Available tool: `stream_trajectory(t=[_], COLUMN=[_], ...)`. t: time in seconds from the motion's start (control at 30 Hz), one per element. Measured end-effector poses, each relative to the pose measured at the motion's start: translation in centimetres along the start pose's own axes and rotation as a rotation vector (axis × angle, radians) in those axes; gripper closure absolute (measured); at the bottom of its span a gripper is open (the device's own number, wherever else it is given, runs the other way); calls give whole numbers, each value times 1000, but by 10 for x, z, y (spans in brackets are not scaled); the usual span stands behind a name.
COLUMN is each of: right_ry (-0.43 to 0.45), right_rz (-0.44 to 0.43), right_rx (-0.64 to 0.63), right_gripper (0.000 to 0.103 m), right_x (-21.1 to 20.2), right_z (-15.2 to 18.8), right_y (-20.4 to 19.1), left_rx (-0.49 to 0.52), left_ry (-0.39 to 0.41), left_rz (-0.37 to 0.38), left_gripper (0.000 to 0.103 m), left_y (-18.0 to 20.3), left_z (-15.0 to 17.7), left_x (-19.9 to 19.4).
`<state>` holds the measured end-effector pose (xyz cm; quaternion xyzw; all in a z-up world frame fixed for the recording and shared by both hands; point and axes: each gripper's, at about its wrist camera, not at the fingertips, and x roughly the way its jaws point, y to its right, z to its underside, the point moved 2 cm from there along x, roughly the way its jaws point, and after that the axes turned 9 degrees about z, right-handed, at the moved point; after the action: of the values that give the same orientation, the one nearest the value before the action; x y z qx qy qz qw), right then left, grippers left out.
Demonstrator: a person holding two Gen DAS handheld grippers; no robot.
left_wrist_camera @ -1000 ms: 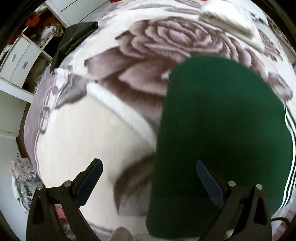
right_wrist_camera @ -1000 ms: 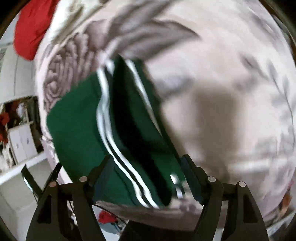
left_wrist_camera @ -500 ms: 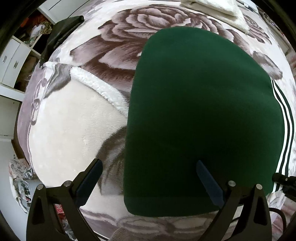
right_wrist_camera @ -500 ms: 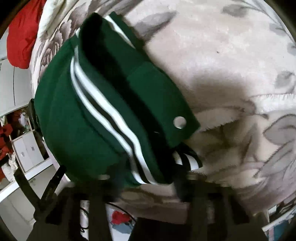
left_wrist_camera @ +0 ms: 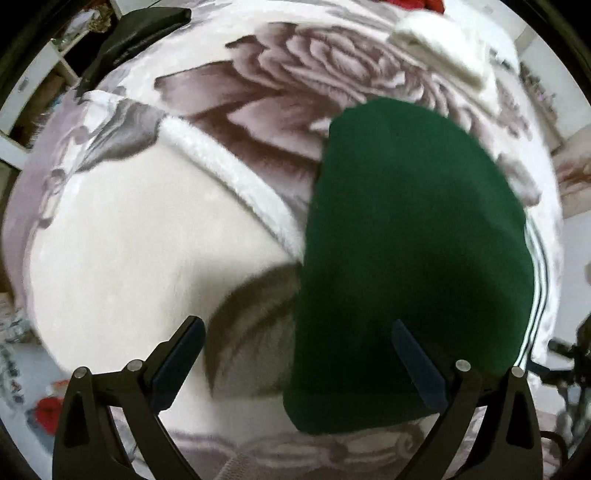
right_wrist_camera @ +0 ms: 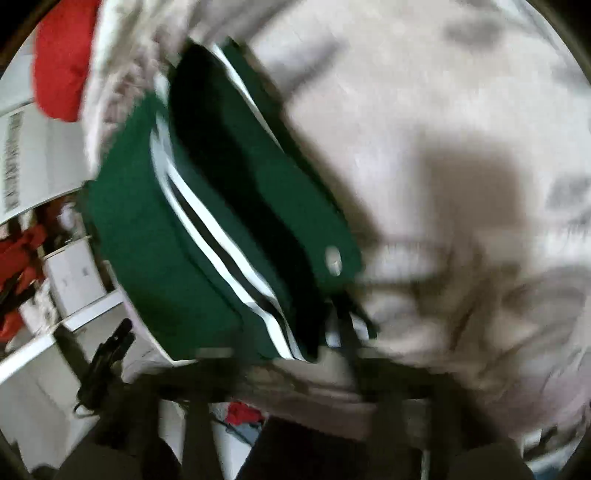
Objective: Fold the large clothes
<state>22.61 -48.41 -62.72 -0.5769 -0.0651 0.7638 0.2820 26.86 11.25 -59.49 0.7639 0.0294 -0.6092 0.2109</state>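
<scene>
A dark green garment (left_wrist_camera: pixel 406 240) with white stripes along one edge lies folded on a floral fleece blanket (left_wrist_camera: pixel 147 240). My left gripper (left_wrist_camera: pixel 295 332) hangs open above the garment's left edge, its right finger over the green cloth and its left finger over the blanket, gripping nothing. In the right wrist view the garment (right_wrist_camera: pixel 140 229) shows its striped hem and a snap button. My right gripper (right_wrist_camera: pixel 280 354) is badly blurred at the garment's near corner. Its jaws are opening, and I see no cloth pinched between them.
A folded white towel (left_wrist_camera: pixel 439 51) and a black item (left_wrist_camera: pixel 140 33) lie at the blanket's far side. A red cloth (right_wrist_camera: pixel 62 62) sits beyond the garment. White shelves (right_wrist_camera: pixel 74 277) stand past the bed's edge on the left.
In the left wrist view the green garment has slid right again and lies farther away than half a second ago. The right gripper's fingers drew together, then spread, and its view has blurred.
</scene>
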Motion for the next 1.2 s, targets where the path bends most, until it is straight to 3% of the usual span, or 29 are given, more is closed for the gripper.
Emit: stream_trajectory(t=[0.07,0.17,0.3,0.4,0.57,0.83,0.87,0.9,1.07,1.2], right_ry=[15,-26,-177,-273,-364,-330,-313,-297,-209,-163], right_rz=[-84,-186,-379,-402,-406,-377,-377,-365,-347,-375], right_rx=[-37,-80,-149,-204,-258,-236,-237,-237,-207,-193], right_gripper=[0,0,0,0,0,1,7,23,43,51], right_x=[2,31,84,115,127,143,142,142,126,107], right_z=[-19,-59,-101,-113,-116,-111,-109,-107,-95,-83], right_y=[3,-7,-23,-42,-69,-96,-100,-104,-114,-122], left_rx=[2,-1,-24,-22,-17,-45,-44,-37,-8,21], left_ry=[-3,-47,-90,-94,-52,-23,-12,1,34,25], left_rz=[65,258,461,549,602,650,648,641,642,631], left_gripper=[0,0,0,0,0,1,5,8,45,48], left_y=[-9,-18,-16,-10,-1,-9,-12,-12,-16,-7], left_z=[-7,-20,-35,-41,-50,-48,-47,-48,-56,-65], left_x=[8,34,63,78,86,86,83,80,60,49])
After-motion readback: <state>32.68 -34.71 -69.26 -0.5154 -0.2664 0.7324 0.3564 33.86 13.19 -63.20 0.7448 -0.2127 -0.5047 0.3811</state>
